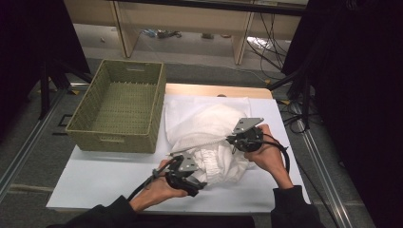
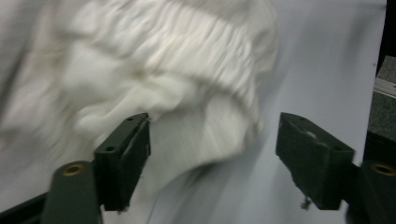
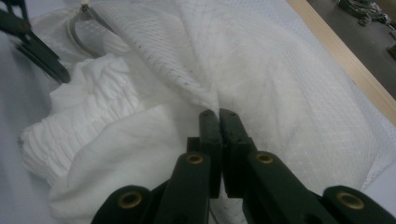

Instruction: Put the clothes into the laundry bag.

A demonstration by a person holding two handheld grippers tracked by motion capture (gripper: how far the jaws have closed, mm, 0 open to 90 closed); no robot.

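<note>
A heap of white cloth lies in the middle of the table: a mesh piece (image 1: pixel 209 121) on top and a garment with a gathered elastic band (image 1: pixel 218 164) at the front. My right gripper (image 1: pixel 229 139) is shut on a fold of the mesh (image 3: pixel 261 70), the jaws pressed together on it (image 3: pixel 219 114). My left gripper (image 1: pixel 197 180) sits at the heap's near left corner. Its jaws stand wide apart (image 2: pixel 212 126), with the gathered garment (image 2: pixel 163 60) hanging loose between and behind them. The left pad (image 2: pixel 135 144) just brushes the cloth edge.
A woven olive basket (image 1: pixel 111 141) stands with nothing in it at the table's left rear, next to the cloth. A white sheet (image 1: pixel 104 175) covers the table, with a wooden edge (image 1: pixel 218 90) at the back. Dark stands and cables lie off to the right.
</note>
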